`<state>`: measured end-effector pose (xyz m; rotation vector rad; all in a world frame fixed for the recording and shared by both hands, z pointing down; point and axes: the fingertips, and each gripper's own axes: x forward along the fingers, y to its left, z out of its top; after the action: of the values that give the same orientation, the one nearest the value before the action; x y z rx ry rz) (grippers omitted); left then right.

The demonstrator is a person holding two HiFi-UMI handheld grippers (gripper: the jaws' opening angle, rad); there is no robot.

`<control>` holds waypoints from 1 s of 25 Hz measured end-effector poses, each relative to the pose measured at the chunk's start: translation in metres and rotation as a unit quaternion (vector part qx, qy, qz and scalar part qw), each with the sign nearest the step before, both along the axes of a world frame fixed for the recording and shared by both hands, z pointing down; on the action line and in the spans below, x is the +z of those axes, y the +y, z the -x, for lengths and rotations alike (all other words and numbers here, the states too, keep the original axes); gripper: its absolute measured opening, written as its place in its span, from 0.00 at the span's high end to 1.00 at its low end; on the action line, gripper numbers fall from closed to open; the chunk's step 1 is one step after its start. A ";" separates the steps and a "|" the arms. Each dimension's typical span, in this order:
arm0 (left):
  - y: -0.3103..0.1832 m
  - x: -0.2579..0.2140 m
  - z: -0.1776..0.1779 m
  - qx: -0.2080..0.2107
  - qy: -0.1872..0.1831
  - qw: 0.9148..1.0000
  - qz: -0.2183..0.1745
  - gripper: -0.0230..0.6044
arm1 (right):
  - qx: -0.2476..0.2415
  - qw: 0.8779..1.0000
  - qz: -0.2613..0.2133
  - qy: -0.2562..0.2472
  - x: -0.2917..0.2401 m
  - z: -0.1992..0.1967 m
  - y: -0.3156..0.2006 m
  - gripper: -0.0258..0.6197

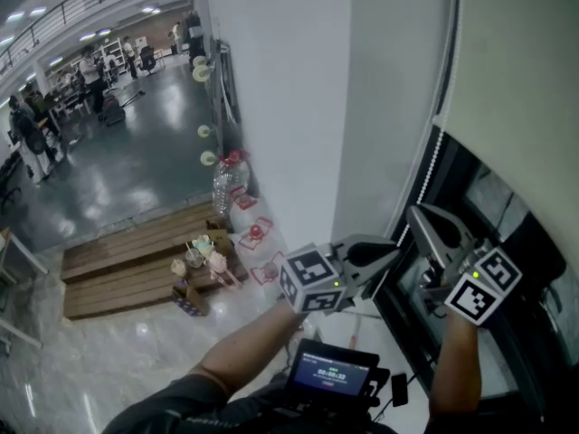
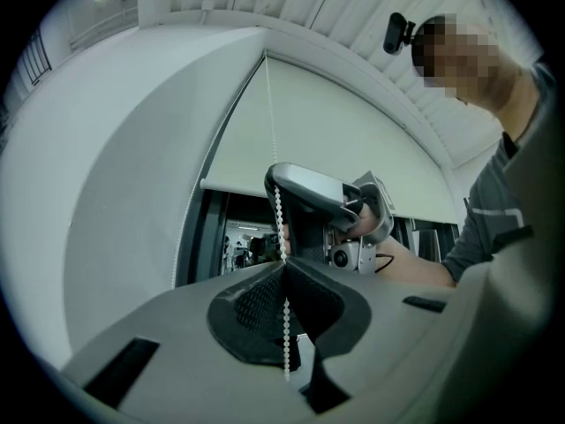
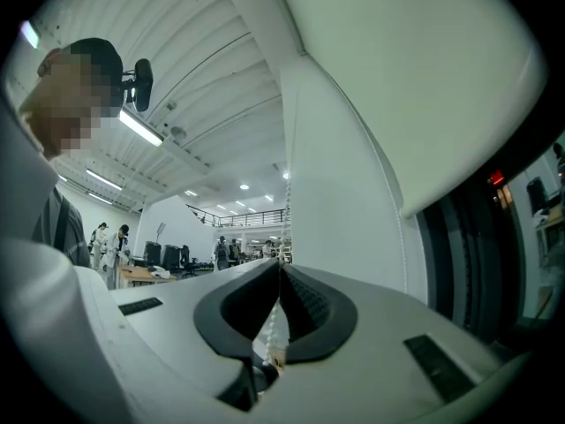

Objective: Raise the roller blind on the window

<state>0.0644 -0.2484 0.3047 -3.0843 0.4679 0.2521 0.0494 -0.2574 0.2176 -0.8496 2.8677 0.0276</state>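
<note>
Fingers (image 2: pixel 256 300) of the left gripper (image 2: pixel 284 268) are pressed together on the bead chain (image 2: pixel 280 215), which passes between their tips and hangs loose below. The right gripper (image 3: pixel 279 276) is likewise clamped shut on the same chain, pinching it a little higher up. From the head view, both grippers sit side by side at the left edge of the window (image 1: pixel 493 183), next to a white wall (image 1: pixel 280 89), with the right gripper's tips above the left's. The roller blind (image 1: pixel 516 61) covers the upper part of the window. Its bottom edge stops partway down, and dark glass shows beneath it.
</note>
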 end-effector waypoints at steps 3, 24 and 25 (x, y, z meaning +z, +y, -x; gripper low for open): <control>0.000 0.009 -0.003 -0.004 -0.013 1.000 0.001 0.97 | -0.002 1.000 0.012 -0.001 0.009 -0.002 0.000 0.95; -0.004 0.111 -0.002 -0.021 -0.065 0.996 0.066 0.97 | 0.013 0.996 0.085 0.008 0.108 -0.007 -0.001 0.95; -0.006 0.111 0.003 -0.026 -0.064 0.995 0.069 0.96 | 0.012 0.996 0.085 0.008 0.108 -0.007 -0.001 0.95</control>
<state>0.0615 -0.2548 0.4154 -3.1895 0.5827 0.0225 0.0565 -0.2584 0.3256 -0.9183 2.9057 -0.2112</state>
